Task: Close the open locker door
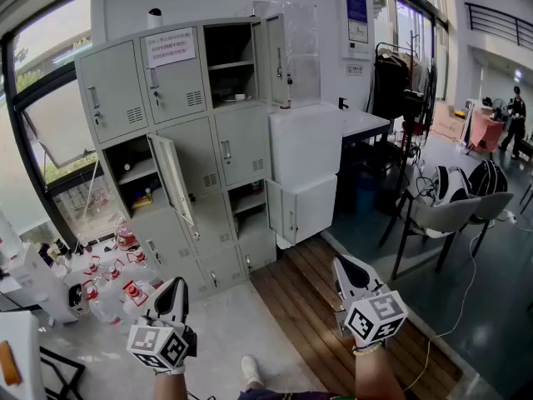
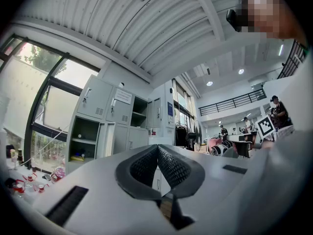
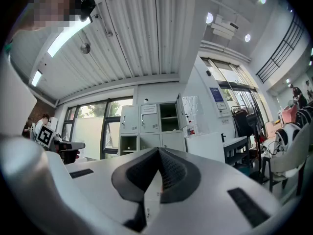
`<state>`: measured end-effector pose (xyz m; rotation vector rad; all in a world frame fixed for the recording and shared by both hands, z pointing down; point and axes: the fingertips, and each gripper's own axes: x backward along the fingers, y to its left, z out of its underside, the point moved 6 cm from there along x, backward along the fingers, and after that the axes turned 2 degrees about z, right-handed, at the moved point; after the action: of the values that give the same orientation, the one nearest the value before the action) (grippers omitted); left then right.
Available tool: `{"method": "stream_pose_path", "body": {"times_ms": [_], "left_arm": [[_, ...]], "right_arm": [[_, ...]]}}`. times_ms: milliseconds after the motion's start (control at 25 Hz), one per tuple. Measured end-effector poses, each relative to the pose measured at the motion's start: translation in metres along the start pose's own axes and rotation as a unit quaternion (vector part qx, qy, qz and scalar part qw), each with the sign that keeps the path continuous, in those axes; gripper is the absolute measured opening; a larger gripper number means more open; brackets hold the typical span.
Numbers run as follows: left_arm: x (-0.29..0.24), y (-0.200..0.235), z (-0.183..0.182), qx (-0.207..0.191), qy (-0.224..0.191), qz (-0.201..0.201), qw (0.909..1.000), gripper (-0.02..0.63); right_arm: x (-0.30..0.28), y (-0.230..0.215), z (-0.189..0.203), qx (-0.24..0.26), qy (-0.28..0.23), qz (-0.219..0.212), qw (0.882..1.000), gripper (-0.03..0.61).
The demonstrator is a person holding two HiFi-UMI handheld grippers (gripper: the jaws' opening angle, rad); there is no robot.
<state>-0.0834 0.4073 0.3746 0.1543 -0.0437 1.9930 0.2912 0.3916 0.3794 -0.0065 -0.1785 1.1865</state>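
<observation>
The grey locker bank (image 1: 179, 152) stands ahead in the head view, well beyond both grippers. Three of its doors hang open: the top right one (image 1: 277, 58), a middle-left one (image 1: 172, 178) and a low right one (image 1: 277, 211). My left gripper (image 1: 173, 287) is low at the left, shut and holding nothing. My right gripper (image 1: 343, 265) is low at the right, also shut and empty. In the left gripper view the left gripper (image 2: 157, 149) has its pads together, with the lockers (image 2: 112, 124) far behind. The right gripper (image 3: 158, 151) likewise shows closed pads and the lockers (image 3: 151, 129) beyond.
A white cabinet (image 1: 308, 148) stands against the lockers' right side, with a desk behind it. Several water bottles (image 1: 108, 294) crowd the floor at the left. A chair (image 1: 450, 215) with a bag, a clothes rack (image 1: 400, 82) and a distant person (image 1: 516, 111) are at the right. A wooden floor strip (image 1: 333, 307) runs under my right gripper.
</observation>
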Motion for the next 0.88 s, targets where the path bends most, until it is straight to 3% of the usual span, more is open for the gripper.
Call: {"method": "stream_pose_path", "body": {"times_ms": [160,400,880], "left_arm": [[-0.002,0.001,-0.006,0.028,-0.008,0.000,0.9996,0.021],[-0.011,-0.001,-0.001,0.000,-0.001,0.004,1.0000,0.021],[-0.042,0.039,0.009,0.018,0.012,-0.013,0.9997,0.021]], "right_arm": [[-0.002,0.000,-0.004,0.000,-0.006,0.001,1.000,0.005],[-0.006,-0.002,-0.001,0.000,-0.003,0.003,1.000,0.005],[-0.071,0.005,0.003,-0.011,0.003,-0.039,0.999,0.005]]}}
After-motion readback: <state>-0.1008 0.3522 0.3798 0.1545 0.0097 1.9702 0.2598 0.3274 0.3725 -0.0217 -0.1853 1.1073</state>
